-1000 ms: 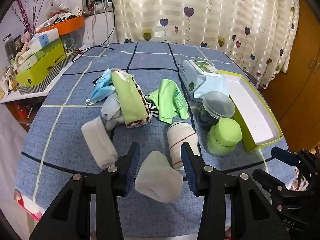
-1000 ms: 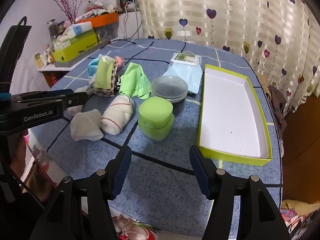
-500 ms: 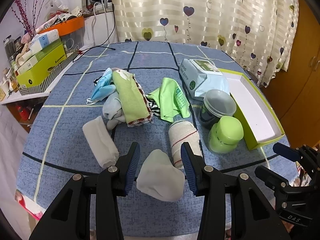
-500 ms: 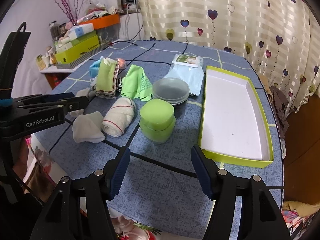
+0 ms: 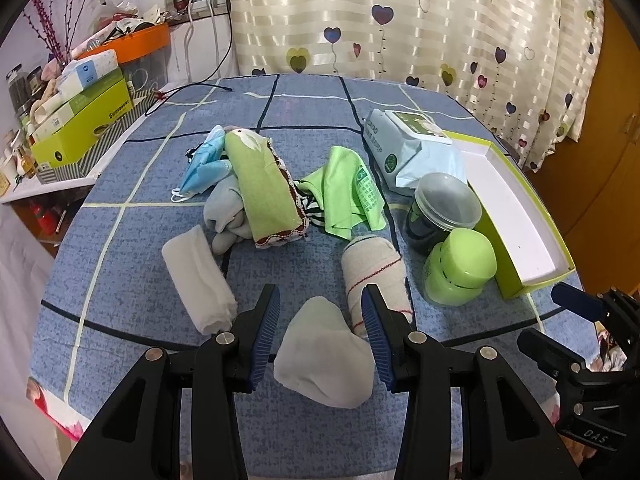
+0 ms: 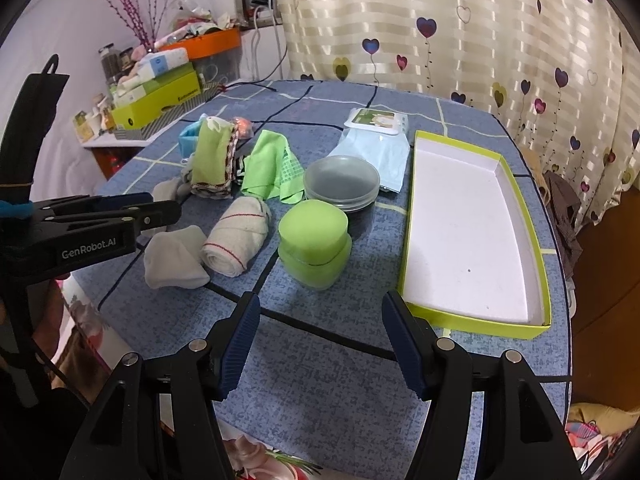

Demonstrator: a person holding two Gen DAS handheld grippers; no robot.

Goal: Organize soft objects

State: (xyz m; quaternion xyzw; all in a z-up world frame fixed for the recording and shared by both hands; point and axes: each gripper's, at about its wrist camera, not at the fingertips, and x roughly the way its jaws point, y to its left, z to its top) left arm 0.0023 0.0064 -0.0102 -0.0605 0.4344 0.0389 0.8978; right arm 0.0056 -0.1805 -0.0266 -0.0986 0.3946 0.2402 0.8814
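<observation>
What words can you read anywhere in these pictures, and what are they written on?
"GenRobot.AI": white letters on the side of the left claw's black body.
"DAS": on the black frame of the right claw, at the lower right of the left wrist view.
Green box on the side shelf: one printed word, too blurred to read.
Wipes pack: label print too small to read.
Green cloth: printed text too small to read.

Home room: heart-print curtain (image 5: 420,32) hanging behind blue-clothed counter (image 5: 304,96), wooden wardrobe (image 5: 612,152) standing right, cluttered shelf (image 5: 60,128) sitting far left.
</observation>
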